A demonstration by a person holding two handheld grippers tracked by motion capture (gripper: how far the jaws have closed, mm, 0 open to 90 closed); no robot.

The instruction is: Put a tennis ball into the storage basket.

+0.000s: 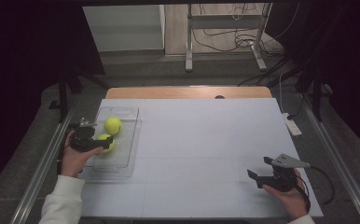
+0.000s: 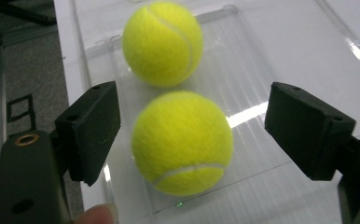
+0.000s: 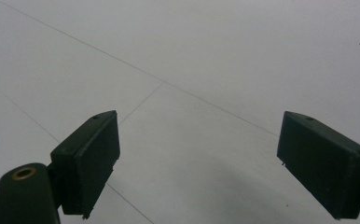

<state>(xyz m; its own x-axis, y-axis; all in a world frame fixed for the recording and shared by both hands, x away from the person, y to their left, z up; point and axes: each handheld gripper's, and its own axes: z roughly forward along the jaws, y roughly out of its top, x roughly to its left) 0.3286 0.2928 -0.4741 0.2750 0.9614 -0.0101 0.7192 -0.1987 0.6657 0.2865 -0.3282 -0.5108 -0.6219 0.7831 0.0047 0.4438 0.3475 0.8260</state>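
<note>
- Fuzz first: the near tennis ball, a round yellow-green felt sphere with a white curved seam, sits between the jaws of your left gripper, its matte black blocky pads standing clear of the ball on both sides, so nothing is held.
- That ball rests in a clear, ridged plastic tray at the left edge of the white surface.
- Just beyond it in the same tray lies a second tennis ball, equally fuzzy, close beside the first.
- Your right gripper hovers over bare, smooth surface crossed by thin seam lines, its jaws spread wide and empty, well apart from the tray.
</note>
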